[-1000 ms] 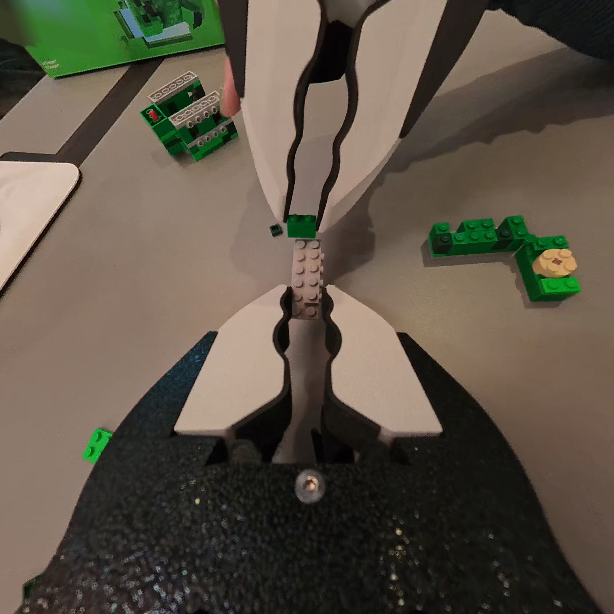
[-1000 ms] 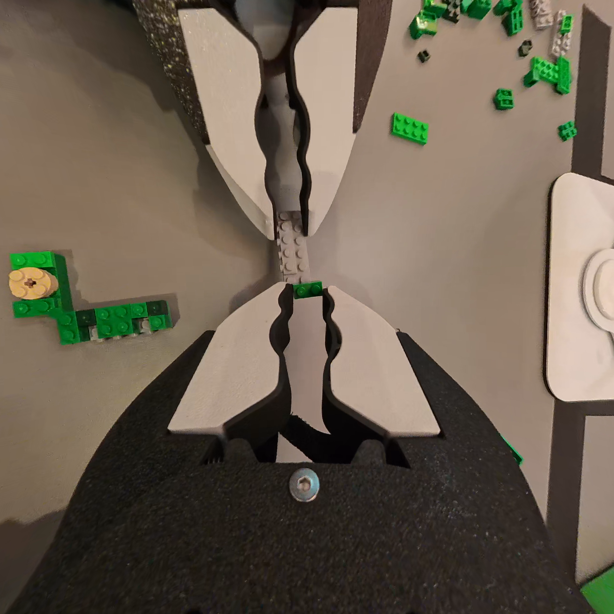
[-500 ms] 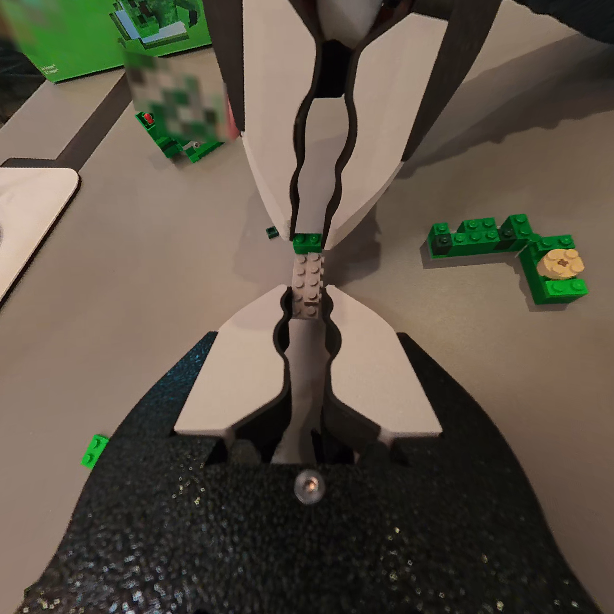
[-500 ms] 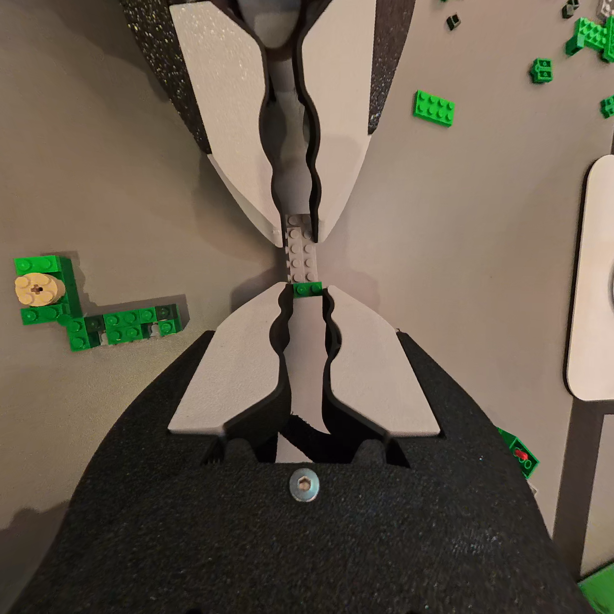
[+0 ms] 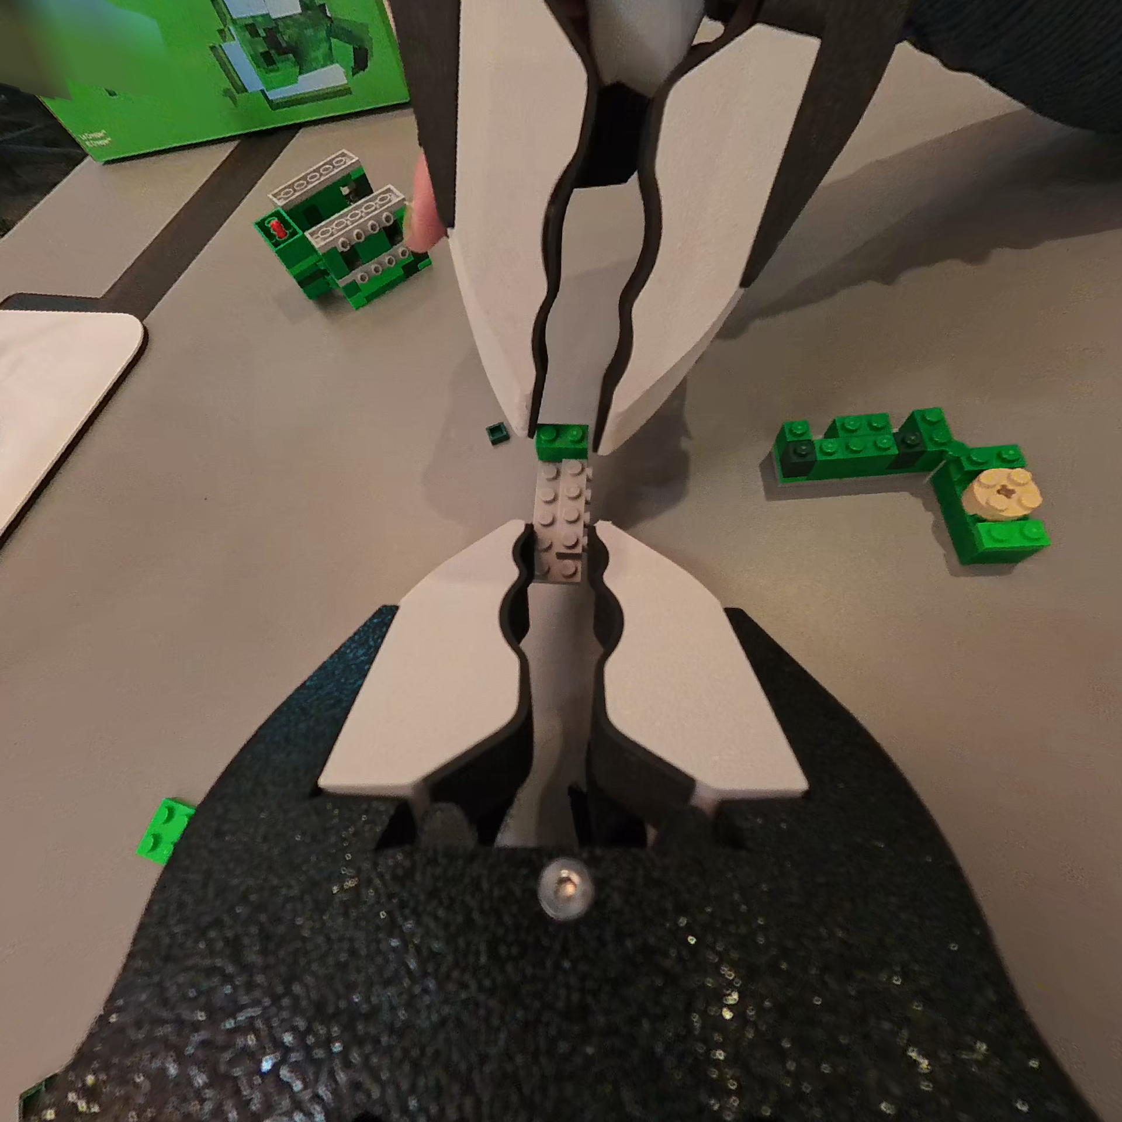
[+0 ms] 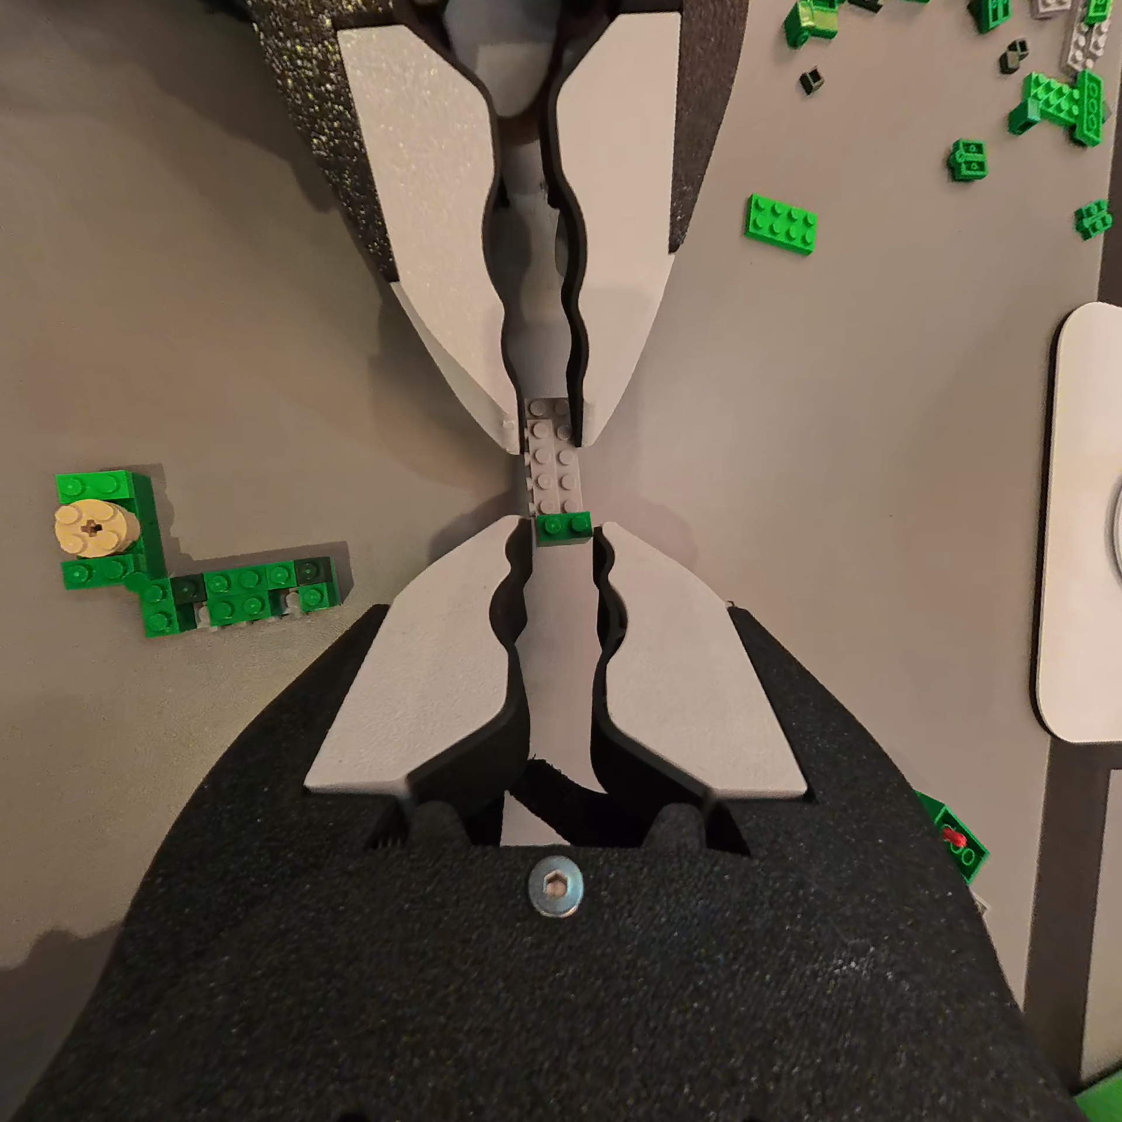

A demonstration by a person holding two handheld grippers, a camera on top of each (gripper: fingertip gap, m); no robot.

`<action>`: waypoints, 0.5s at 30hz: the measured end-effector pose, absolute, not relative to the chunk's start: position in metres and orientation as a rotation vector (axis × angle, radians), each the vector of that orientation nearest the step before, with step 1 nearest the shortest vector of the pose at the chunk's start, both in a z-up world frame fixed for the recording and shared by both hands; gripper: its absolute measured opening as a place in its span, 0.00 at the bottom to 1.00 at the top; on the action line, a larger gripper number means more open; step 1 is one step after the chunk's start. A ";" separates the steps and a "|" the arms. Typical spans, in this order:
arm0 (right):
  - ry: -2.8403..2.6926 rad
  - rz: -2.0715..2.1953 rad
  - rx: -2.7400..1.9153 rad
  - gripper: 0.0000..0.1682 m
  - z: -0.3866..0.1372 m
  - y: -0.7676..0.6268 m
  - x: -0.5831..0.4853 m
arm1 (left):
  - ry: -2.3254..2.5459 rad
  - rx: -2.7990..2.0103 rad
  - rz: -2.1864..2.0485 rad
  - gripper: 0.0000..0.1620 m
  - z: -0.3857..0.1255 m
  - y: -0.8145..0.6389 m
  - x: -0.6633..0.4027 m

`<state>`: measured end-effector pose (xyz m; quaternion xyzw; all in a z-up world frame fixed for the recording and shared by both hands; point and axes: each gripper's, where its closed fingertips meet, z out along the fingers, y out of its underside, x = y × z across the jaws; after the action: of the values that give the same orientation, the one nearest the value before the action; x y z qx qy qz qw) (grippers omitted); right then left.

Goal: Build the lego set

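Grippers meet tip to tip, low over the grey table. Left gripper has its fingers nearly closed, pinching the near end of a grey studded plate, studs up. Right gripper faces it, fingers likewise narrowed onto a small green two-stud brick. Green brick sits at the plate's far end; whether seated or just touching, cannot tell.

L-shaped green assembly with tan round piece lies well apart. Blocky green-grey build stands near the green box.

Against half a second ago: grips unchanged, plate and brick in the same contact, the pair drifted only slightly over the table.
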<state>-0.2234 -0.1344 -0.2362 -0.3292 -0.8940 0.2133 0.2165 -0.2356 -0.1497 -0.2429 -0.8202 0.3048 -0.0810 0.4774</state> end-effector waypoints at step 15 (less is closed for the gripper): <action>-1.847 0.278 -0.320 0.26 -0.198 -0.118 -0.268 | 0.417 -2.034 -0.214 0.10 -0.229 -0.144 -0.274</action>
<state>-0.2684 -0.1176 -0.1976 -0.1371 -0.7913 0.1193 0.5838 -0.2744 -0.1442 -0.2289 -0.8421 0.1728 -0.0887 0.5031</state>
